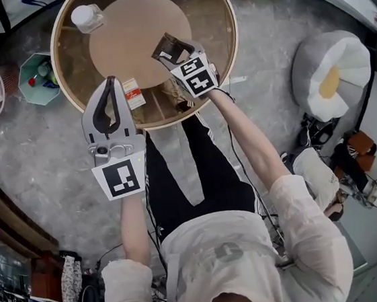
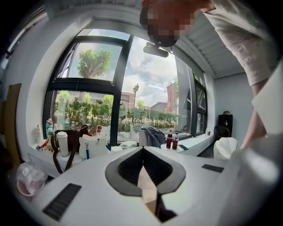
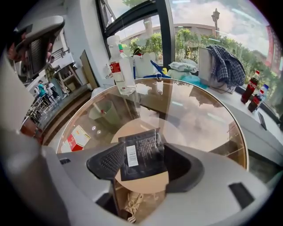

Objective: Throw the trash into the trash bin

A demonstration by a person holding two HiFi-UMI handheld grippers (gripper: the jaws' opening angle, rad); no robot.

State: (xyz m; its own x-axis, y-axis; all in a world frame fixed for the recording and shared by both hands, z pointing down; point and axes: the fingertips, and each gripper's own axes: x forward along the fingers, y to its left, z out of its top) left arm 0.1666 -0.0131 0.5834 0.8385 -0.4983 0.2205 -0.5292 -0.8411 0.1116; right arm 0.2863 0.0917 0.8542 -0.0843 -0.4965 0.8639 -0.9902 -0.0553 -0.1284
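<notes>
Two hand-held grippers are seen. A flat black packet point(image 3: 140, 150) with a white label is pinched by the right gripper point(image 3: 146, 163) above the round glass table point(image 3: 208, 119). The packet's small print cannot be read. The left gripper point(image 2: 142, 152) is held closed on nothing. A small red and white box point(image 3: 76, 137) is seen by the table's edge, its words too blurred to read. Farther off, a clear bottle with a red label point(image 3: 120, 66) is stood on the glass. A teal bin point(image 1: 32, 87) is set on the floor just beside the table.
</notes>
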